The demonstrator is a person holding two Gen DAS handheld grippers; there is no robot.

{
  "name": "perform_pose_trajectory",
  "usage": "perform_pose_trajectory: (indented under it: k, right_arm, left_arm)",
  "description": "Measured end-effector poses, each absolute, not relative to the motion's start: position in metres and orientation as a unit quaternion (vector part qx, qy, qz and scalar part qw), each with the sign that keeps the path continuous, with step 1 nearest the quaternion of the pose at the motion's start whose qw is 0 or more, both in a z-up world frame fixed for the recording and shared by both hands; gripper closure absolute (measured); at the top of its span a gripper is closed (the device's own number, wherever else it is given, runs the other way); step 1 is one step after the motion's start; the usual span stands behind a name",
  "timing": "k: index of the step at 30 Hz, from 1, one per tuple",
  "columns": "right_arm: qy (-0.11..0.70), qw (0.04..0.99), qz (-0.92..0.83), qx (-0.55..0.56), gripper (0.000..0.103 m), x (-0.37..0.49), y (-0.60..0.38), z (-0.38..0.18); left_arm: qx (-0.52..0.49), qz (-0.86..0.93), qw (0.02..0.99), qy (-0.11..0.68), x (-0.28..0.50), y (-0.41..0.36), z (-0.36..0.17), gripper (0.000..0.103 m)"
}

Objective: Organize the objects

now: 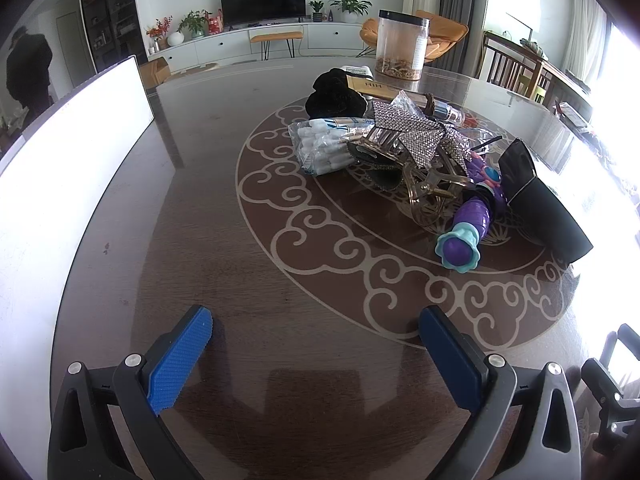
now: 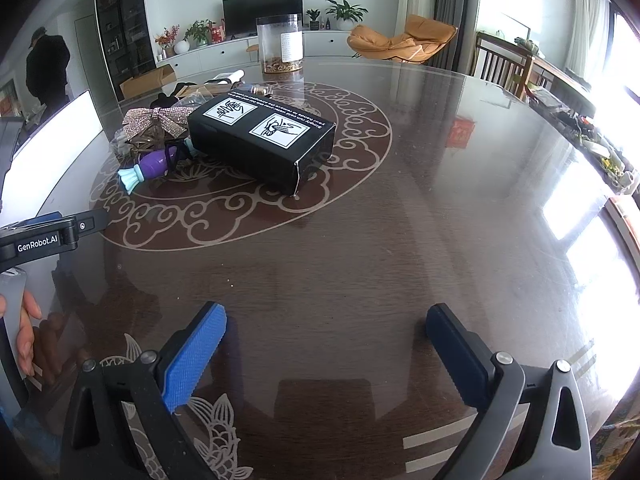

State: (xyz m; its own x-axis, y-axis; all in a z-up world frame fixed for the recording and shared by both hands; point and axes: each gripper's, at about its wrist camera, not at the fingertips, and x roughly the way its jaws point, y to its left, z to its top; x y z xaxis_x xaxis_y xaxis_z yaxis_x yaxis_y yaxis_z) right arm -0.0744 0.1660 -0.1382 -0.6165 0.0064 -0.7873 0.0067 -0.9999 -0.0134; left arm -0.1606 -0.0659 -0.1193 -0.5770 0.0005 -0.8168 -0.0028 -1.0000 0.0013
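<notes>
Black box [image 2: 262, 142] lies ahead-left of the empty, spread right gripper [image 2: 326, 330].

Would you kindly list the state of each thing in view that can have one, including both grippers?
left hand-held gripper: open, empty, above the table.
right hand-held gripper: open, empty.
black box: closed, lying flat, one end propped on the pile.
clear jar: upright, black lid on, mostly empty.
bag of cotton swabs: lying flat, whether sealed cannot be told.
purple toy: lying on its side.
television: screen dark.
</notes>
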Motion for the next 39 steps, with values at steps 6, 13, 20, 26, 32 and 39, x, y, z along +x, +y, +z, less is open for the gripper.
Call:
perform_pose_trajectory:
  k: [6, 13, 20, 26, 32, 39]
  right_arm:
    - [0.008, 0.000, -0.899, 0.438, 0.002, -0.074, 0.166, -0.138]
    - [0.008, 0.000, -0.899, 0.438, 0.002, -0.074, 0.166, -0.138]
    - [0.008, 0.000, -0.899, 0.438, 0.002, -0.074, 0.166, -0.138]
    - [0.008, 0.002, -0.898, 0.440, 0.001, -0.074, 0.165, -0.139]
    - [0.008, 0.002, -0.898, 0.440, 0.001, -0.074, 0.165, -0.139]
    - [0.008, 0.002, -0.898, 0.440, 0.001, -0.073, 0.165, -0.139]
  left_arm:
    - [-0.460, 0.888, 0.001, 0.001, -0.161, -0.066, -0.119, 0.000]
    - [-0.463, 0.885, 0.046, 0.025, -0.174, -0.067, -0.120, 0.000]
    - [-0.457, 0.888, 0.042, 0.024, -0.168, -0.068, -0.120, 0.000]
    - [-0.456, 0.888, 0.045, 0.024, -0.162, -0.068, -0.119, 0.000]
    - [-0.457, 0.888, 0.045, 0.024, -0.162, -0.068, -0.119, 0.000]
    - [-0.457, 0.888, 0.043, 0.023, -0.159, -0.069, -0.117, 0.000]
